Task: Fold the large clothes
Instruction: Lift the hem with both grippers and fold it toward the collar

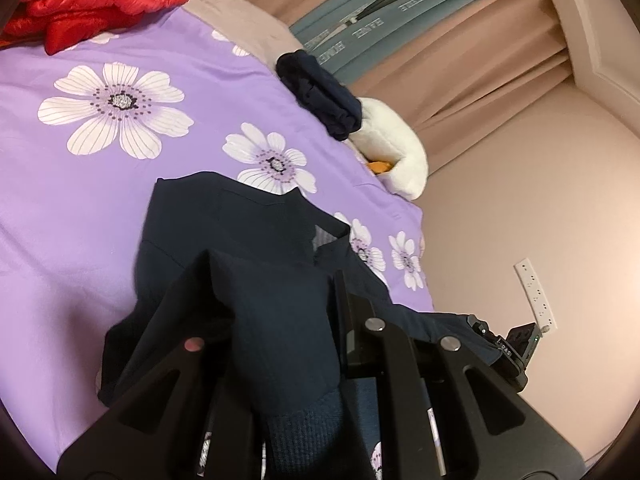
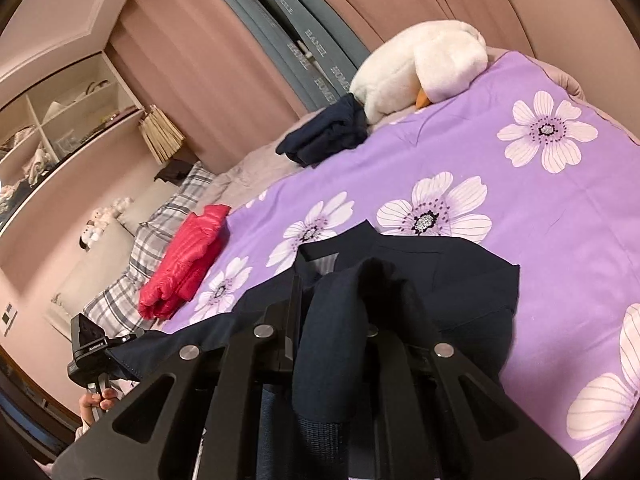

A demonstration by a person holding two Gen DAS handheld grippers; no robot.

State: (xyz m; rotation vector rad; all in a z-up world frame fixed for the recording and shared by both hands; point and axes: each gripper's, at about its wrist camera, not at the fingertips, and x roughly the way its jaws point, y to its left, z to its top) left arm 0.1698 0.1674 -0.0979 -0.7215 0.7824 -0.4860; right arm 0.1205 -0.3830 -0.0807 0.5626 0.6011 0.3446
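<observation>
Left gripper: jaws pinching the navy garment. Right gripper: jaws likewise pinching it. The garment is draped from both grippers onto the purple floral bedspread, collar end farthest from them, long axis running away. Risk: uneven lowering would skew the fold; loose fabric may bunch.

Bed with purple floral cover fills most of the room. Pinkish curtains behind, grey-blue lettered panel between them. White open shelving on pink wall, plaid pillow at bed's end.
</observation>
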